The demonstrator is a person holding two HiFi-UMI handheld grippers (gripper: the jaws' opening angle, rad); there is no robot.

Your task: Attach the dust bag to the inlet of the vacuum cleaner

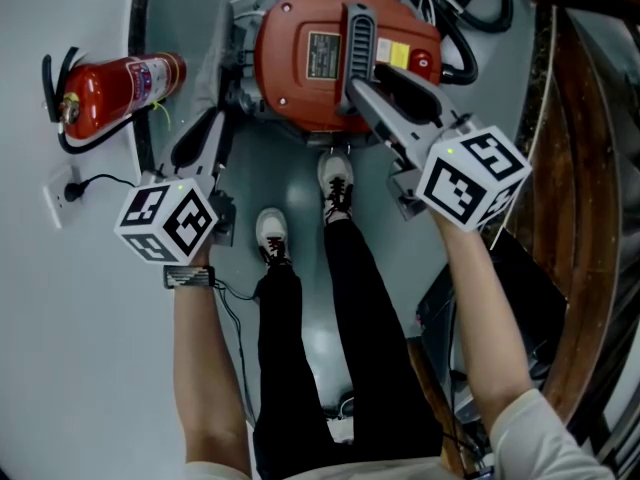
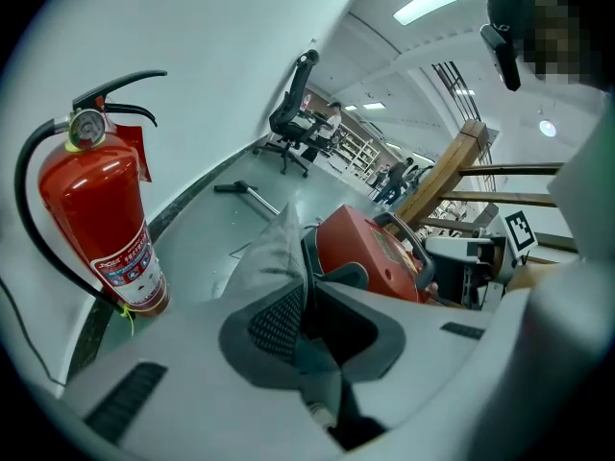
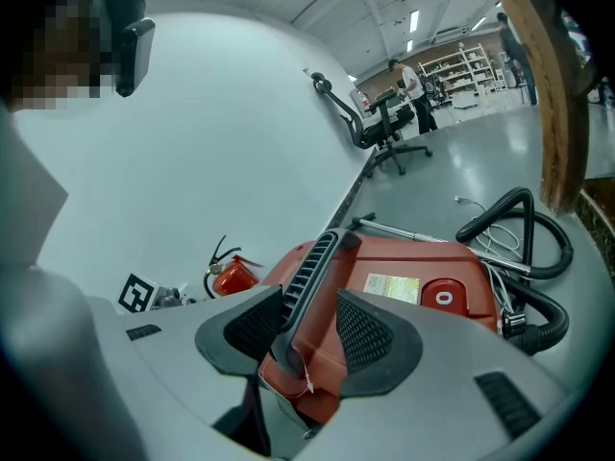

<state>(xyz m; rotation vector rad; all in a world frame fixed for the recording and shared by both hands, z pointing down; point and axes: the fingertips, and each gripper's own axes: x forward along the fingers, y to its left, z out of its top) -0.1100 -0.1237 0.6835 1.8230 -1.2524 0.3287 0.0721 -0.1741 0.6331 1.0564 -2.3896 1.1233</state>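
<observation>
L gripper (image 2: 317, 281): my fingers are pressed together on a fold of the grey dust bag (image 2: 269, 253). The thin material goes down between the pads and sticks up past the tips. The bag sits low by the floor at the left side of the red vacuum cleaner (image 1: 300, 58), just beside its body. Can't tell from any view if it touches the inlet, and I can't make out the inlet itself. R gripper (image 3: 309, 293): fingers apart, straddling the vac's black ribbed handle (image 1: 358, 38) on top of the housing. The handle lies against one pad, w/ a strip of red body showing btwn it and the other pad, so it's not clamped. The vac stands on the grey floor right in front of my shoes (image 1: 335, 178), label and round red button facing up. A black hose (image 3: 524, 248) is looped on the floor on its far side. A red fire extinguisher (image 1: 115, 88) stands against the white wall to the L, well apart from the vac, near a wall socket (image 1: 60, 193) w/ a plug in it. A black office chair (image 2: 293, 113) is further back along the same wall.
</observation>
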